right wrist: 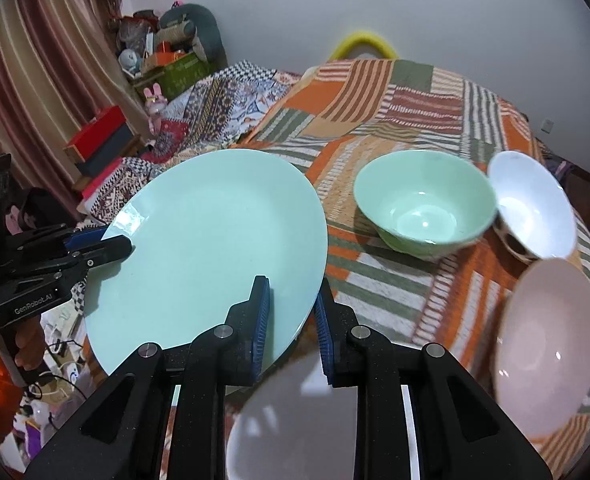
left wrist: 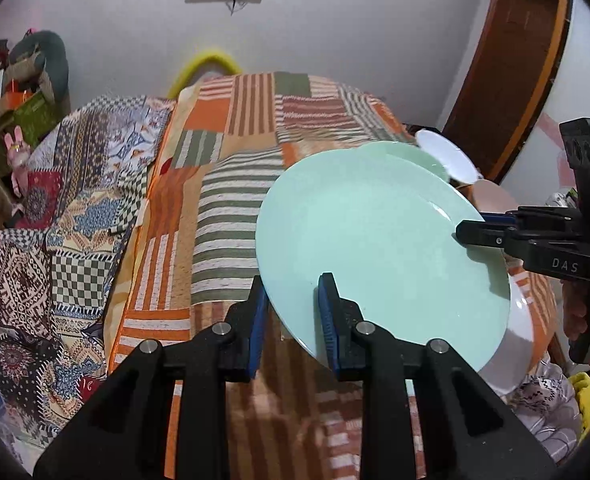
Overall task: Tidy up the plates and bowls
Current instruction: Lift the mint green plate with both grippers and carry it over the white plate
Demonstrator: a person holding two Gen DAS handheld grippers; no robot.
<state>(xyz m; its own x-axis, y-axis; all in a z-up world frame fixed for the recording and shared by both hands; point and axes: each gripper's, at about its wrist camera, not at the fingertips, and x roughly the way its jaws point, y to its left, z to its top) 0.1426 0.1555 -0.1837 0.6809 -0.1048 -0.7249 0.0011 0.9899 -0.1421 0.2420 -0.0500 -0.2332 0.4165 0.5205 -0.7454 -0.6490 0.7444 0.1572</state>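
A mint-green plate (left wrist: 379, 240) (right wrist: 215, 248) is held in the air by both grippers, above a white plate (right wrist: 295, 420) (left wrist: 511, 344). My left gripper (left wrist: 293, 320) straddles its near rim, one finger above and one below; in the right wrist view it (right wrist: 107, 244) clamps the plate's left rim. My right gripper (right wrist: 293, 320) straddles the opposite rim and shows in the left wrist view (left wrist: 471, 232) on the right rim. A green bowl (right wrist: 425, 210), a white bowl (right wrist: 533, 204) and a pink plate (right wrist: 547, 344) sit on the striped tablecloth (right wrist: 395, 120).
A patterned bedspread (left wrist: 67, 208) lies left of the table. Boxes and toys (right wrist: 163, 56) are stacked at the back left by a curtain. A wooden door frame (left wrist: 507, 72) stands at the right. A yellow chair back (right wrist: 365, 42) rises behind the table.
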